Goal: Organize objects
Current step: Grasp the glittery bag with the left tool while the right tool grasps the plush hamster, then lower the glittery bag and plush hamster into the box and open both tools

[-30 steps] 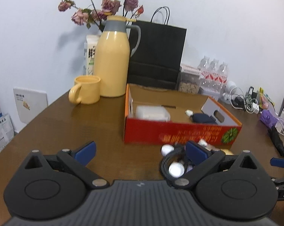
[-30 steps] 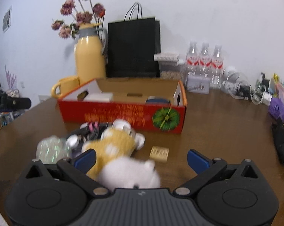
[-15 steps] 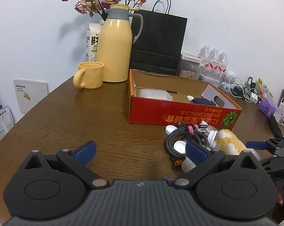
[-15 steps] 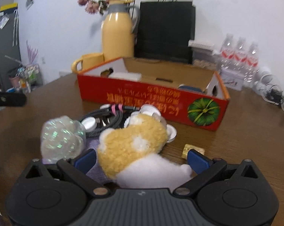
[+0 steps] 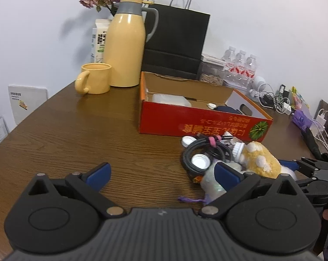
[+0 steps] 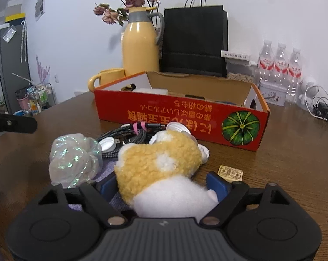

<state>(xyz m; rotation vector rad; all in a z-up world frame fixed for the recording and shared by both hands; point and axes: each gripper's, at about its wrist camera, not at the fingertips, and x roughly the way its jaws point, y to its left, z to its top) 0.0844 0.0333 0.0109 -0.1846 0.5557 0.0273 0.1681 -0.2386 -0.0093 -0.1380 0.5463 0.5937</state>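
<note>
A yellow and white plush toy (image 6: 159, 158) lies on the brown table (image 6: 283, 152) in front of the red cardboard box (image 6: 181, 117). My right gripper (image 6: 164, 182) straddles the toy and its jaws are closing; the blue pads sit at its two sides without visibly squeezing it. In the left wrist view the toy (image 5: 261, 161) shows at the right with the right gripper (image 5: 294, 167) behind it. My left gripper (image 5: 161, 171) hovers open over bare table, nothing between its fingers. A coiled braided cable (image 6: 125, 134), white bottle caps (image 6: 108, 144) and a shiny pouch (image 6: 75, 156) lie beside the toy.
A small tan packet (image 6: 229, 171) lies right of the toy. Behind the box stand a yellow jug (image 5: 125, 47), a yellow mug (image 5: 96, 78), a black paper bag (image 5: 174, 43) and water bottles (image 6: 279, 65). Cables and chargers (image 5: 272, 102) crowd the far right edge.
The right gripper came forward and down over the plush toy and its jaws narrowed around it. The left gripper's view shifted only slightly.
</note>
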